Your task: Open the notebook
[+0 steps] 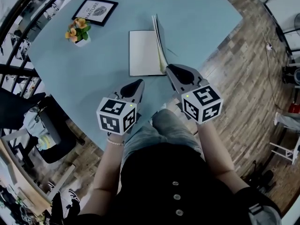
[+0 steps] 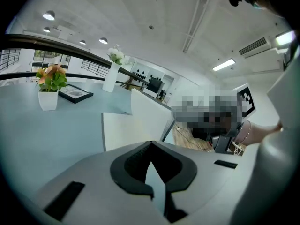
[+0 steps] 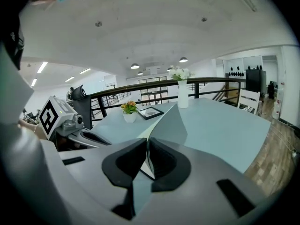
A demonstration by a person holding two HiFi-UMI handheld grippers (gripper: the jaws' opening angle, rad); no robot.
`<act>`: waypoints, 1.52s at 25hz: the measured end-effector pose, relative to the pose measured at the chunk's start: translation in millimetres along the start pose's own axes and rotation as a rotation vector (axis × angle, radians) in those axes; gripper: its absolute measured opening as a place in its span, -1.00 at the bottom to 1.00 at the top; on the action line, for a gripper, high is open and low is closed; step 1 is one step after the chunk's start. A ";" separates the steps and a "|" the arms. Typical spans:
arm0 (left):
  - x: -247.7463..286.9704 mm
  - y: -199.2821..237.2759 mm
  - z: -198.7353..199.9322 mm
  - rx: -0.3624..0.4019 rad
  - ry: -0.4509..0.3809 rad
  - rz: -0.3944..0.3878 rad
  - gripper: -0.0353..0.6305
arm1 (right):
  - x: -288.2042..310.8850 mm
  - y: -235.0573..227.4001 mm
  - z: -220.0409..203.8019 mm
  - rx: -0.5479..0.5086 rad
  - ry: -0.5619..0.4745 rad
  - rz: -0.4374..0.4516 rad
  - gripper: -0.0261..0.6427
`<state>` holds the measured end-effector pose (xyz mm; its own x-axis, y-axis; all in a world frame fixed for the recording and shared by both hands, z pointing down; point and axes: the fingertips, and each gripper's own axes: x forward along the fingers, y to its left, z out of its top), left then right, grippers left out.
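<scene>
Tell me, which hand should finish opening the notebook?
Right. The right gripper has its fingers shut on the raised cover of the notebook, so it can probably fold it flat. The left gripper is shut and empty, short of the notebook.

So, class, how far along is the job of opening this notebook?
Done: the cover is lifted off the notebook, baring a white page. In hand: the right tongs pinch the cover's near edge and hold it roughly upright. Left: swing the cover over and lay it flat on the blue table. The left tongs are shut, empty, beside the notebook.
</scene>
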<state>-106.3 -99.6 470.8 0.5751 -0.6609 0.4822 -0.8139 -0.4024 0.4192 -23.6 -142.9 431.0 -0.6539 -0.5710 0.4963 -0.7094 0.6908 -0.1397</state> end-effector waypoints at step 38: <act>85.3 -56.0 5.8 0.047 0.130 0.014 -0.84 | -36.1 -142.8 -113.2 0.312 0.127 -0.122 -0.81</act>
<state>-12.2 -137.0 484.0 0.5675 -0.5797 0.5847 -0.8228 -0.4254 0.3768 131.1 -170.7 530.0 -0.5357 -0.5678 0.6250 -0.8390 0.4416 -0.3180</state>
